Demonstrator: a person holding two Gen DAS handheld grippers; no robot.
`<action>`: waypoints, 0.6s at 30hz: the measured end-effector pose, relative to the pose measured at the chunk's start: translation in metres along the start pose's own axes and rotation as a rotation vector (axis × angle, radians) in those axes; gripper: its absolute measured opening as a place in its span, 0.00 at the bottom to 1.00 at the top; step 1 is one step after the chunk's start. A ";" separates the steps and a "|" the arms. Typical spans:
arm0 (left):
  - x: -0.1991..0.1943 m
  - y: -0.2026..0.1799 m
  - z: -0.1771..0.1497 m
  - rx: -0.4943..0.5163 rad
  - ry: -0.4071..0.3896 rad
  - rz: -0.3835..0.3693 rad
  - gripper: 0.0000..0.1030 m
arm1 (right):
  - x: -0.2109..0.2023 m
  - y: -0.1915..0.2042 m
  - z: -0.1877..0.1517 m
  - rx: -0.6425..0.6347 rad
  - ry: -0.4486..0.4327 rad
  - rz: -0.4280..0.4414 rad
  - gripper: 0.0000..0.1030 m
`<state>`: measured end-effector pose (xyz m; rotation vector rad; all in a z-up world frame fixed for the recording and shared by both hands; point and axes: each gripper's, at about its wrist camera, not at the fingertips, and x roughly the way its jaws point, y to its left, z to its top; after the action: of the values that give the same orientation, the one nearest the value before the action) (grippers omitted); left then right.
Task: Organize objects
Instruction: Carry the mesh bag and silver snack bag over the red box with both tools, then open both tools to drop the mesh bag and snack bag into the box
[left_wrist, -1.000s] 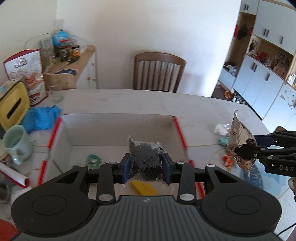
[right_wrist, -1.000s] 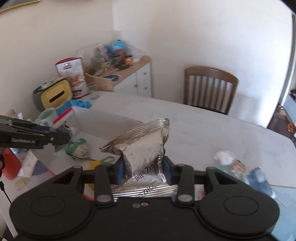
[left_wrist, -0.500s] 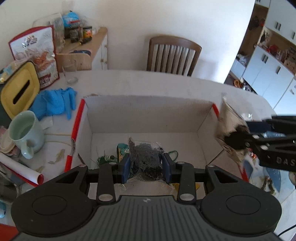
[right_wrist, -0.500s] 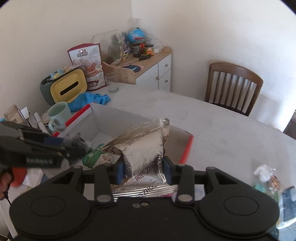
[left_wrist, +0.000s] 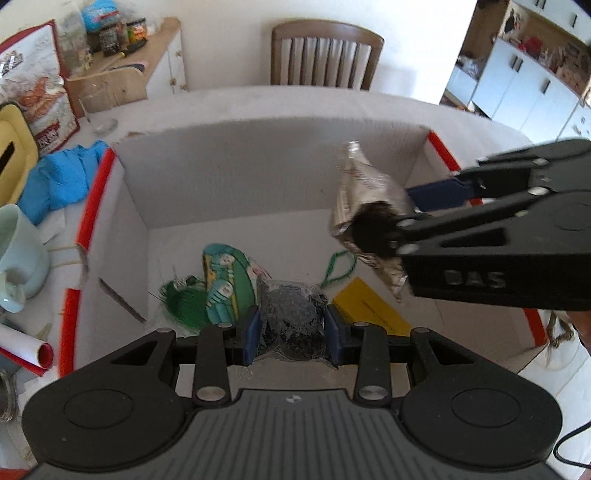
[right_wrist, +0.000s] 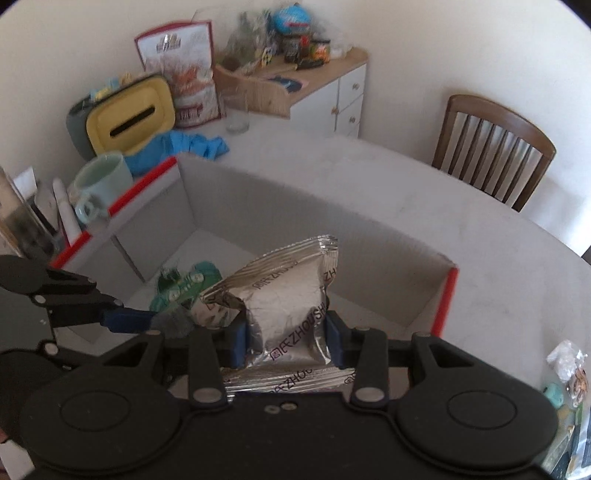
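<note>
Foil packet (right_wrist: 284, 314) — clamped in right tool (right_wrist: 286, 338).

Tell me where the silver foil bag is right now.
The foil bag is clamped in the right gripper, held over the right part of the open box, above the yellow packet.

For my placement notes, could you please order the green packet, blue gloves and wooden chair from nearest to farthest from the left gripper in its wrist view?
From the left gripper:
1. Green packet, inside the box, just left of the fingers.
2. Blue gloves, on the table outside the box's left wall.
3. Wooden chair, beyond the table's far edge.
</note>
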<state>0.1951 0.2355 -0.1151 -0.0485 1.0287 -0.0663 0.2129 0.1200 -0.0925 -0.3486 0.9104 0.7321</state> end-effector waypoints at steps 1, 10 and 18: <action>0.002 0.000 0.000 0.002 0.007 0.000 0.35 | 0.004 0.001 0.000 -0.004 0.009 -0.008 0.40; 0.021 -0.003 -0.002 -0.003 0.076 0.003 0.35 | 0.027 0.002 -0.003 0.006 0.068 -0.028 0.40; 0.022 -0.004 -0.004 0.001 0.090 -0.001 0.35 | 0.032 0.000 -0.005 0.023 0.080 -0.022 0.45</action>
<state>0.2031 0.2294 -0.1358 -0.0449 1.1185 -0.0703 0.2229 0.1306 -0.1215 -0.3695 0.9886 0.6907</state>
